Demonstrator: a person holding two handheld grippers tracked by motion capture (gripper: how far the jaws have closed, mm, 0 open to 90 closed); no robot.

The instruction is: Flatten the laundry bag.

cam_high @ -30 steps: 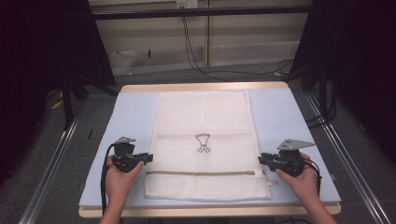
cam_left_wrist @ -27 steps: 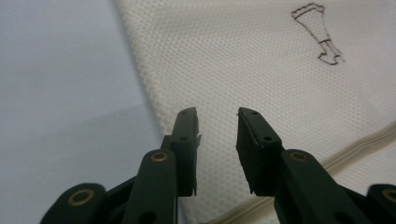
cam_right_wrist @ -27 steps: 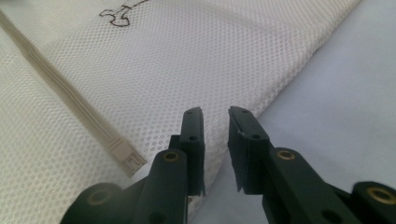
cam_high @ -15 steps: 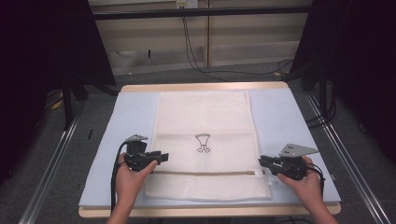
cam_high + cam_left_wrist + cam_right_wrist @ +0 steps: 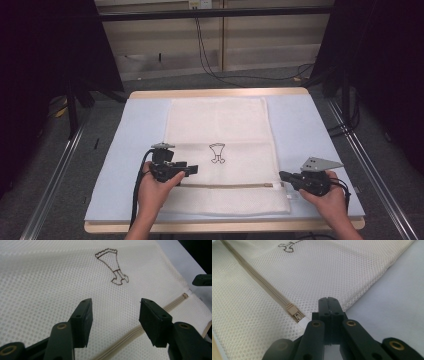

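On the pale blue mat (image 5: 125, 145) lies a cream mesh laundry bag (image 5: 220, 125), a zipper (image 5: 225, 185) running across its near part. Above the zipper's left stretch, the left gripper (image 5: 192, 170) hovers over the mesh; its jaws have just been opening and stand half apart with nothing between them. At the zipper's right end, beside the slider (image 5: 294, 311), the right gripper (image 5: 329, 302) has its jaws pressed together; whether they pinch the bag's edge, I cannot tell.

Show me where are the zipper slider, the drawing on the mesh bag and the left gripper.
zipper slider (image 5: 293, 312), right gripper view, its beige body
drawing (image 5: 112, 267), left gripper view, its outlined middle
left gripper (image 5: 114, 322), left gripper view, midway between fingertips
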